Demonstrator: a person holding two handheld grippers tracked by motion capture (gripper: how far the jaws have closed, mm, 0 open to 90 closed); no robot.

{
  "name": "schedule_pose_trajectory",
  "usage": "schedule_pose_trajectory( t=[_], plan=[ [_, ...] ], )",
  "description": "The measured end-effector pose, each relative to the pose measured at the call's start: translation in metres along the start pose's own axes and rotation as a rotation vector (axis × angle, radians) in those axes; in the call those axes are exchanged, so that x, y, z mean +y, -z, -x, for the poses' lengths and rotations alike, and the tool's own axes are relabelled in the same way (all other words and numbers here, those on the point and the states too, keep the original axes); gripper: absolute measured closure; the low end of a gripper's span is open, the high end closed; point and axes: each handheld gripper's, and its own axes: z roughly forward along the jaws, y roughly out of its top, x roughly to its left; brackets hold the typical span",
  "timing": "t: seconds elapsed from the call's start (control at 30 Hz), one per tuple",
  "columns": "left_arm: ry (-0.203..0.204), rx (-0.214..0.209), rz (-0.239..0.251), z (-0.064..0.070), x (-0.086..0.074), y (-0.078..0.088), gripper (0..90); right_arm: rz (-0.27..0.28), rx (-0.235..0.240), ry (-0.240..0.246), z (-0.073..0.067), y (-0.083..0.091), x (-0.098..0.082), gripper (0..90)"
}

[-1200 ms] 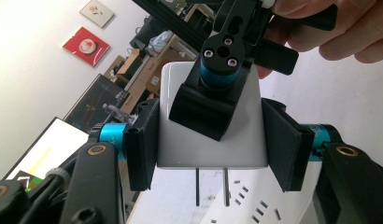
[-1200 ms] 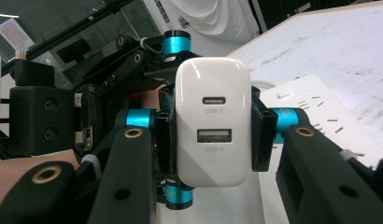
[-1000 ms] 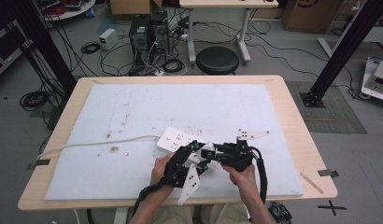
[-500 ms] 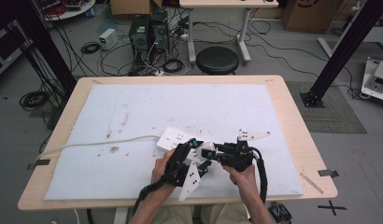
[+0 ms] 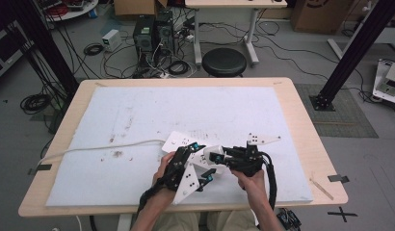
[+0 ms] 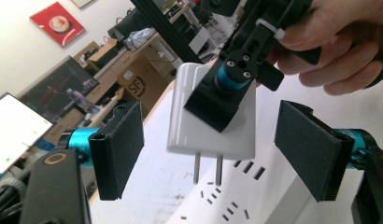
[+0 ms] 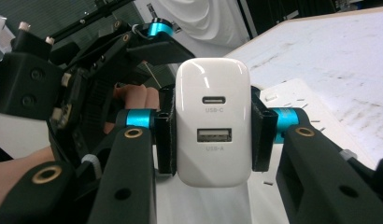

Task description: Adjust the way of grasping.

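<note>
My right gripper [image 7: 212, 135] is clamped on the white USB charger [image 7: 213, 122], pads squeezing its two narrow sides so the face w/ the USB-C and USB-A ports looks back at my camera and the prongs point away, twd the work. My left gripper [image 6: 210, 149] has just been opening: pads now stand wide on either side of the charger [image 6: 212, 116] w/o touching it, so the charger hangs in the gap but isn't held by that side. Reads to me like a hand-over, right taking the load so the left can let go w/o the plug tipping. In the left gripper view the two prongs [image 6: 207, 170] hang straight down just above the white power strip [image 6: 255, 196], near a row of its slots but not in them yet. I'd guess gripping by the sides keeps the prongs free and square to the strip for pushing in. From the high view both grippers meet near the front edge of the table [image 5: 301, 103], over the white mat [image 5: 152, 115], w/ the strip [image 5: 178, 142] lying flat btwn them and its pale cord [image 5: 97, 147] running off to the left edge. Next I'd line prongs up w/ a slot pair; risk is slight tilt, since only the pads steady it.
</note>
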Motion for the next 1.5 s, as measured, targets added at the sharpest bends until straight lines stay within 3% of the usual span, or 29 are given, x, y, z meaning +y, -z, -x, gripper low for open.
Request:
schedule_pose_trajectory(
  t=[0.07, 0.23, 0.27, 0.3, 0.43, 0.6, 0.73, 1.0, 1.33, 1.37, 1.5],
  plan=[
    [0.041, -0.015, 0.006, -0.004, -0.002, 0.005, 23.8, 0.007, -0.009, 0.000, 0.001, 0.002, 0.000, 63.2],
    [0.187, -0.056, -0.004, -0.014, -0.013, 0.016, 23.8, 0.017, -0.029, 0.008, 0.002, 0.006, 0.000, 63.2],
    [0.187, -0.056, -0.004, -0.014, -0.013, 0.016, 23.8, 0.017, -0.029, 0.008, 0.002, 0.006, 0.000, 63.2],
    [0.289, -0.053, 0.000, -0.020, -0.021, 0.023, 23.8, 0.018, -0.043, 0.016, 0.002, 0.008, 0.001, 63.2],
    [0.378, -0.022, -0.013, -0.028, -0.032, 0.035, 23.8, 0.016, -0.055, 0.029, 0.002, 0.010, 0.001, 63.2],
    [0.429, 0.016, -0.037, -0.035, -0.041, 0.046, 23.8, 0.011, -0.084, 0.045, 0.000, 0.014, 0.001, 63.2],
    [0.493, 0.079, -0.087, -0.047, -0.056, 0.063, 23.8, 0.025, -0.116, 0.074, 0.001, 0.020, 0.001, 63.2],
    [0.598, 0.179, -0.109, -0.065, -0.079, 0.092, 23.5, 0.057, -0.150, 0.097, 0.001, 0.034, 0.000, 63.1],
    [0.640, 0.255, -0.157, -0.072, -0.092, 0.116, 23.5, 0.050, -0.189, 0.128, 0.001, 0.045, -0.002, 63.1],
    [0.657, 0.287, -0.194, -0.072, -0.095, 0.123, 23.4, 0.042, -0.196, 0.127, 0.000, 0.047, -0.002, 63.1],
    [0.659, 0.312, -0.211, -0.071, -0.097, 0.129, 23.5, 0.037, -0.203, 0.141, 0.000, 0.048, -0.003, 63.1]
  ],
)
